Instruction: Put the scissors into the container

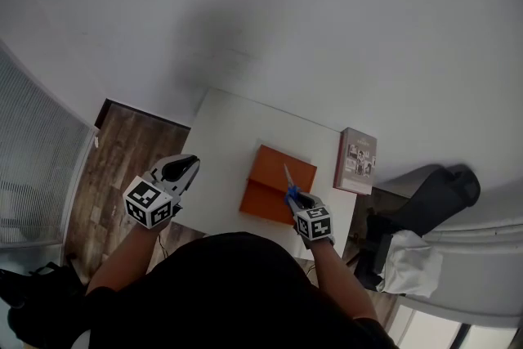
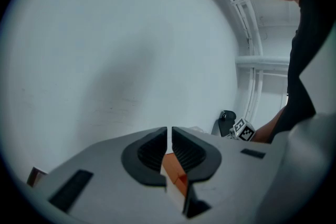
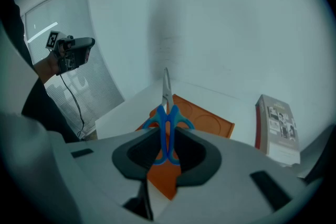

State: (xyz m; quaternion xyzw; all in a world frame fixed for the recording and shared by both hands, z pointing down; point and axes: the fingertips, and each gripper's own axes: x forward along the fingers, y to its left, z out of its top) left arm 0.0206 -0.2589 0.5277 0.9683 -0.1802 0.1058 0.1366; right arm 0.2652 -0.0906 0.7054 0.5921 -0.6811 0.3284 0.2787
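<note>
Blue-handled scissors (image 3: pixel 167 123) with steel blades pointing forward are clamped by the handles in my right gripper (image 3: pixel 167 147), which is shut on them. They hang above the near part of the orange container (image 1: pixel 276 185), a flat orange box on the white table (image 1: pixel 229 139). The scissors (image 1: pixel 288 184) and right gripper (image 1: pixel 304 207) sit over the box's right side in the head view. My left gripper (image 1: pixel 181 169) is held up at the table's left edge, jaws nearly together with nothing between them; a strip of the orange container (image 2: pixel 174 171) shows through the gap.
A grey-and-maroon book (image 1: pixel 356 161) stands at the table's right edge, and shows as the book (image 3: pixel 277 128) in the right gripper view. A black chair (image 1: pixel 425 204) stands to the right, window blinds (image 1: pixel 33 159) to the left, white wall behind.
</note>
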